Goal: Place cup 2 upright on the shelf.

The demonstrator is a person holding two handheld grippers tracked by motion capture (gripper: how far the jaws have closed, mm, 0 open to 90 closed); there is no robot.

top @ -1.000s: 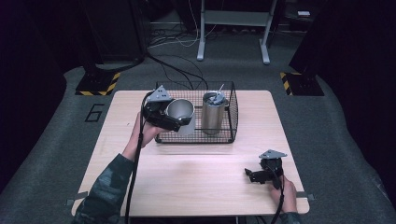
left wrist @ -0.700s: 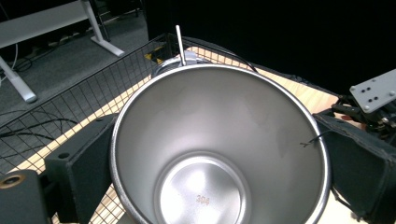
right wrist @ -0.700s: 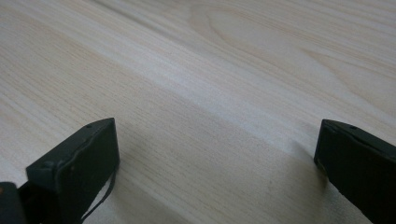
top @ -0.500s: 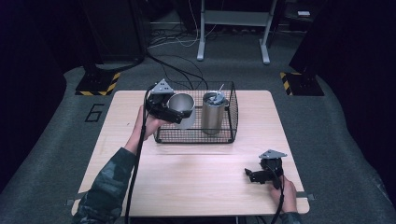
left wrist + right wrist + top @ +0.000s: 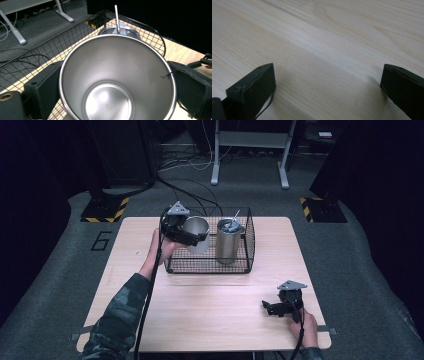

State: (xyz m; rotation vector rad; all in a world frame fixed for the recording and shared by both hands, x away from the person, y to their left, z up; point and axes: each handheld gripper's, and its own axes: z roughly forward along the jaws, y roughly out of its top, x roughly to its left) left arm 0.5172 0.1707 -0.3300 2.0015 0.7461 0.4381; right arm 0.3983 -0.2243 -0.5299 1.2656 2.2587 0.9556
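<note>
The left gripper [image 5: 192, 236] clamps a smooth, round steel cup [image 5: 117, 82] — bare inside, tilted — over the left end of the black wire basket [image 5: 245, 262]. A lidded steel tumbler [image 5: 229, 242] stands upright inside the basket. The right gripper [image 5: 272, 308] rests on the pale, grained wooden table [image 5: 342, 30], jaws wide apart, holding nothing.

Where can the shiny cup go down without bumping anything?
Bare wood runs across the table between the wire basket and the near edge, left of the right gripper. More lies right of the basket. It is crowded inside the basket, where the lidded tumbler stands beside the steel cup held in the left gripper.
</note>
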